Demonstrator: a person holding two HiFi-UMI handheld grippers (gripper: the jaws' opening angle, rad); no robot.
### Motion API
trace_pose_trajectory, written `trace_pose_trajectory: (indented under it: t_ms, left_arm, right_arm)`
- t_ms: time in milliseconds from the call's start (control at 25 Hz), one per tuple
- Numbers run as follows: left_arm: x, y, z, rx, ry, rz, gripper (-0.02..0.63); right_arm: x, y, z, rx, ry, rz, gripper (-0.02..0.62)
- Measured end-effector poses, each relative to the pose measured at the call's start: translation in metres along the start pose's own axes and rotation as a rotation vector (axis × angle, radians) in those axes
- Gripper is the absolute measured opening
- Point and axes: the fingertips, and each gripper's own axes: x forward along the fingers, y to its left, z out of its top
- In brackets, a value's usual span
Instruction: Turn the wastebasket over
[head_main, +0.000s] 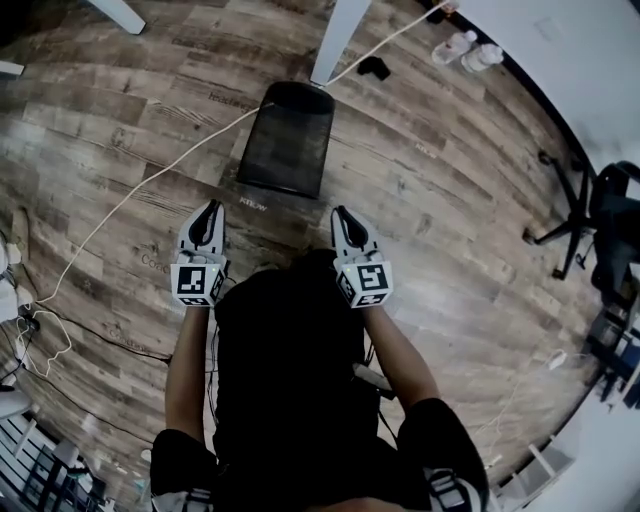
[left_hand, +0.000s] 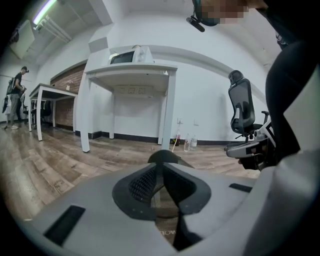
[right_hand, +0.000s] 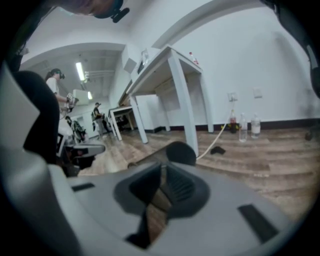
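Note:
A black mesh wastebasket (head_main: 285, 138) lies on its side on the wooden floor, its open mouth toward the white table leg. My left gripper (head_main: 210, 207) and right gripper (head_main: 340, 212) hover side by side just short of its near end, both pointing at it and touching nothing. In the left gripper view the jaws (left_hand: 161, 167) meet at their tips with nothing between them, and the wastebasket (left_hand: 165, 156) shows as a dark hump just beyond. The right gripper (right_hand: 163, 167) is shut and empty too, with the wastebasket (right_hand: 181, 151) beyond its tips.
A white table leg (head_main: 338, 40) stands right behind the basket. A pale cable (head_main: 150, 170) runs across the floor past the basket's left side. Bottles (head_main: 470, 50) and a small black object (head_main: 374, 67) lie at the back right. An office chair (head_main: 600, 215) stands at the right.

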Motion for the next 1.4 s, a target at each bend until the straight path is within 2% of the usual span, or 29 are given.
trace_pose_trajectory:
  t_ms: [80,160,240,480,640,960,1200,1360,1400]
  left_arm:
    - [0.009,0.007,-0.020,0.002,0.029,-0.015,0.119]
    - [0.016,0.015,-0.040,-0.004,0.058,-0.022,0.147]
    - [0.023,0.025,-0.059,-0.011,0.083,-0.024,0.160]
    - [0.052,0.066,-0.113,-0.035,0.169,-0.005,0.192]
    - [0.070,0.086,-0.132,-0.067,0.186,0.012,0.198]
    - [0.095,0.057,-0.156,-0.075,0.231,-0.080,0.201]
    - [0.114,0.046,-0.166,-0.070,0.264,-0.102,0.198]
    - [0.117,0.040,-0.167,-0.082,0.258,-0.115,0.136]
    - [0.117,0.039,-0.166,-0.078,0.253,-0.116,0.097]
  right_arm:
    - [0.010,0.004,-0.015,-0.010,0.030,0.008,0.043]
    - [0.019,0.009,-0.033,-0.019,0.072,0.021,0.095]
    - [0.030,0.013,-0.047,-0.024,0.105,0.036,0.118]
    - [0.071,0.023,-0.074,-0.062,0.174,0.062,0.130]
    - [0.093,0.019,-0.092,-0.059,0.224,0.028,0.147]
    - [0.098,0.002,-0.110,-0.019,0.265,-0.028,0.147]
    - [0.101,-0.012,-0.120,-0.001,0.298,-0.058,0.146]
    - [0.100,-0.016,-0.122,0.009,0.294,-0.063,0.109]
    - [0.100,-0.016,-0.123,0.008,0.294,-0.064,0.107]
